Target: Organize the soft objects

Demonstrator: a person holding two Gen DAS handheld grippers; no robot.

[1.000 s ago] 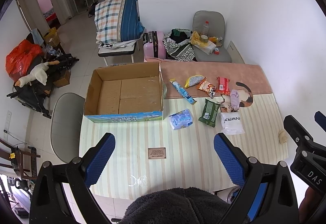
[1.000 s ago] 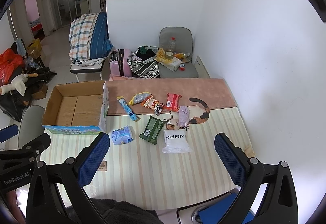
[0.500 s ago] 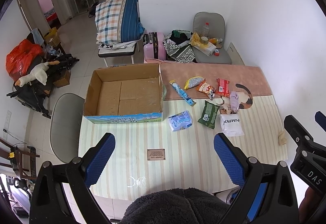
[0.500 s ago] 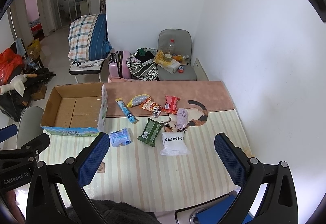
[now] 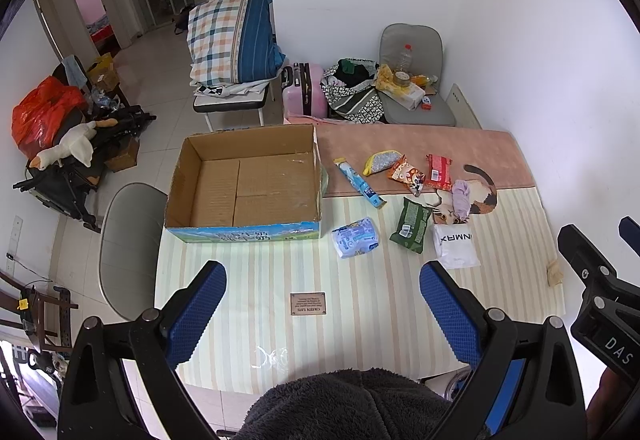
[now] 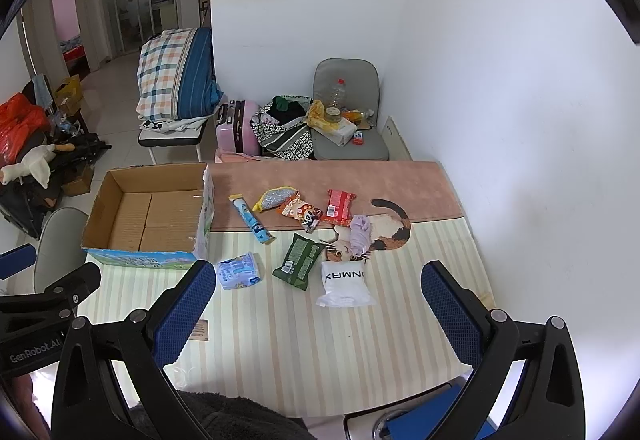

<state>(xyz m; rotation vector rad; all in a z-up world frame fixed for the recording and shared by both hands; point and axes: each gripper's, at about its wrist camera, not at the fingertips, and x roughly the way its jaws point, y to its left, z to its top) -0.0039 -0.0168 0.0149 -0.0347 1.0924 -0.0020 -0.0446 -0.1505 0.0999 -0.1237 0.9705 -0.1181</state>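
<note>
An empty cardboard box (image 5: 244, 183) (image 6: 148, 215) stands at the table's far left. To its right lie several soft packets: a blue tissue pack (image 5: 355, 237) (image 6: 239, 270), a green pouch (image 5: 412, 225) (image 6: 300, 261), a white pack (image 5: 456, 244) (image 6: 346, 282), a blue tube (image 5: 358, 181) (image 6: 251, 220), a glittery yellow purse (image 5: 379, 161) (image 6: 276, 198), an orange snack bag (image 5: 407, 174), a red packet (image 5: 439, 171) (image 6: 340, 205) and a lilac cloth (image 5: 461, 198) (image 6: 361, 234). My left gripper (image 5: 322, 306) and right gripper (image 6: 318, 304) hover open above the table's near edge, both holding nothing.
A striped cloth covers the table (image 5: 360, 304), with a pink mat (image 5: 420, 147) at the far side. A grey chair (image 5: 128, 240) stands at the left, another grey chair (image 6: 348, 111) with clutter behind the table. White wall on the right. A dark fleece garment (image 5: 344, 404) lies below the grippers.
Both views have shifted slightly, so the table items sit a little farther up and left in frame. Both grippers stay open and nothing on the table has moved.
</note>
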